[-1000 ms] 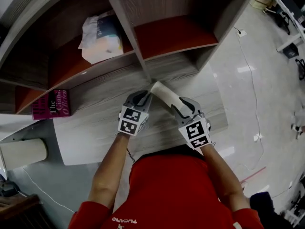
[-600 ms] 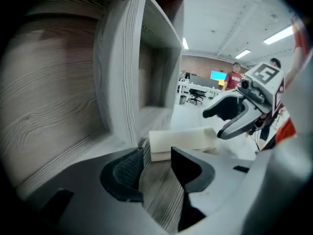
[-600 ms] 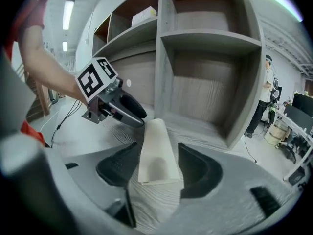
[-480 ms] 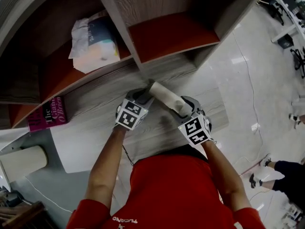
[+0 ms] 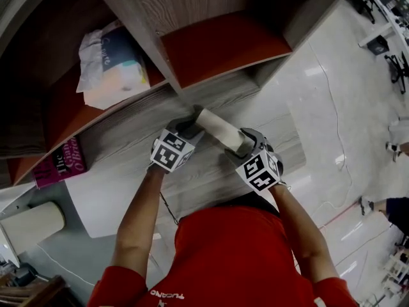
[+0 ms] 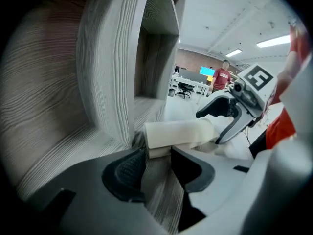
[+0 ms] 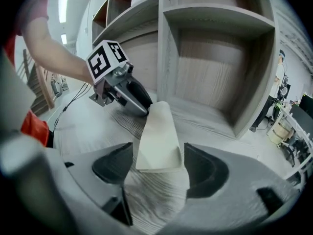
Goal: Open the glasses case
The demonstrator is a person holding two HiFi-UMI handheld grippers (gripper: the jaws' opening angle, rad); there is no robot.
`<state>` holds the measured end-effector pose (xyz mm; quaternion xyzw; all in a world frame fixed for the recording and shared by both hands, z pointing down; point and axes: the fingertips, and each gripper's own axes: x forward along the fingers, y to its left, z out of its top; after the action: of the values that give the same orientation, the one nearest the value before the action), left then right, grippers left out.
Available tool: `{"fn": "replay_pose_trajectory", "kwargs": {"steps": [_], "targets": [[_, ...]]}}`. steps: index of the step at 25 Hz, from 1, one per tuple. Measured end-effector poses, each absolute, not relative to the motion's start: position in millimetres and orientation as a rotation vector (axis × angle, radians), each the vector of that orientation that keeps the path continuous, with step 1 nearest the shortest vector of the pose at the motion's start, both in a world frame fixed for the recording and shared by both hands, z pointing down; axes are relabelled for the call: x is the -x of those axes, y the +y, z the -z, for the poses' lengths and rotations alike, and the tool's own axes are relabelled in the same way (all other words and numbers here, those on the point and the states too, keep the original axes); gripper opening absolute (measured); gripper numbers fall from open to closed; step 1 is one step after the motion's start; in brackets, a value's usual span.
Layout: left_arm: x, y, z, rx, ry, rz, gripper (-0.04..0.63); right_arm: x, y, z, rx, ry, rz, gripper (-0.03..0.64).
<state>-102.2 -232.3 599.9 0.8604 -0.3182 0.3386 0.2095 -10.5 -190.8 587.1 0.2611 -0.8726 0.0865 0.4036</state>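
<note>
Cream-coloured and, to my eye, not yet opened, the glasses case lies on the wood-grain surface close to its back edge, at the foot of the shelf divider. Each end sits between the fingers of my left gripper and right gripper, whose jaws have just been opening and now stand released, pads off it. I judge this a re-grip step: next I must pin the base and lift the lid.

Our left gripper has just opened its jaws; the glasses case lies on the desk, near end at their tips, ungripped.
</note>
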Motion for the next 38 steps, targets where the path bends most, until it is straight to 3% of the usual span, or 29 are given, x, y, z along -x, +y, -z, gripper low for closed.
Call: {"fn": "replay_pose_trajectory", "kwargs": {"steps": [9, 17, 26, 33, 38], "targets": [[99.9, -230.1, -600.2, -2.397, -0.842, -0.928, 0.135, 8.9, -191.9, -592.5, -0.614, -2.181, -0.185, 0.302], [100.2, -230.4, -600.7, -2.397, -0.845, -0.933, 0.135, 5.1, -200.3, -576.3, -0.603, -2.308, -0.385, 0.280], [99.6, -230.3, -600.4, -2.392, -0.853, -0.955, 0.135, -6.1, -217.7, -551.0, -0.671, -2.403, -0.406, 0.177], [99.8, -230.3, -600.7, -2.378, -0.867, -0.962, 0.135, -18.0, -239.5, -547.5, -0.821, -2.399, -0.342, 0.047], [99.4, -230.4, -599.9, -2.373, -0.874, -0.971, 0.135, -28.0, -255.6, -551.9, -0.907, -2.372, -0.341, 0.040]]}}
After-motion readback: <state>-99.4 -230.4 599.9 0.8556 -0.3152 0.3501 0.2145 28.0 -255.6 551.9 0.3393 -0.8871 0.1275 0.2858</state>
